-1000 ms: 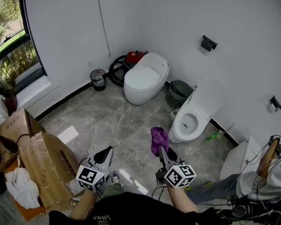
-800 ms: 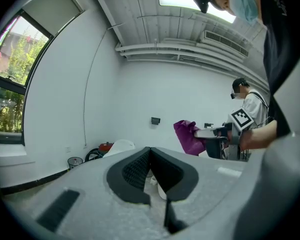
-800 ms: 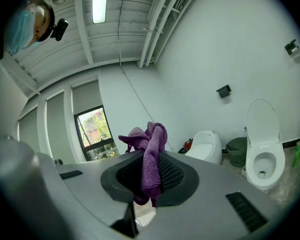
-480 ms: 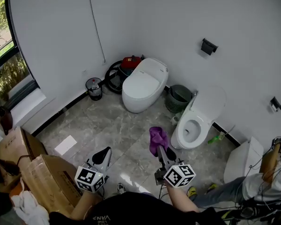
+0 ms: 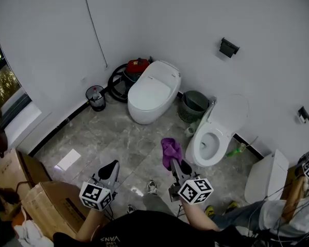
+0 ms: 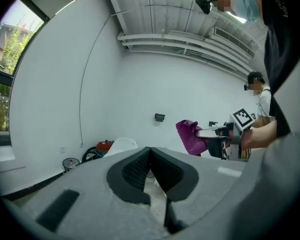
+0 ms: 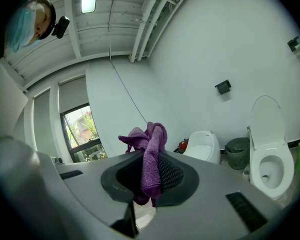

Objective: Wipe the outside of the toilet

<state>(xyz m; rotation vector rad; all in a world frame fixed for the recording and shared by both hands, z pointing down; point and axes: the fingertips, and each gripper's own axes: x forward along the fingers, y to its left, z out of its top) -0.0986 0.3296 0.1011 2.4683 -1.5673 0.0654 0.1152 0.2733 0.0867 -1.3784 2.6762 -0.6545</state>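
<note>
Two white toilets stand by the far wall. One toilet (image 5: 153, 91) has its lid down; the open toilet (image 5: 215, 138) to its right has its lid up against the wall. My right gripper (image 5: 173, 163) is shut on a purple cloth (image 5: 170, 150), held in the air just left of the open toilet's bowl. The cloth (image 7: 151, 156) bunches up between the jaws in the right gripper view, with the open toilet (image 7: 269, 156) ahead at the right. My left gripper (image 5: 109, 171) is shut and holds nothing, lower left over the floor.
A green mesh bin (image 5: 194, 105) stands between the toilets. A small black bin (image 5: 96, 97) and a red vacuum with hose (image 5: 129, 71) are by the left wall. Cardboard boxes (image 5: 49, 207) lie at the lower left. Another person (image 5: 278, 210) sits at the lower right.
The head view has swung left and forward, so both toilets sit lower and nearer. Both grippers kept their pose, the right one still holding the cloth, now closer to the open toilet.
</note>
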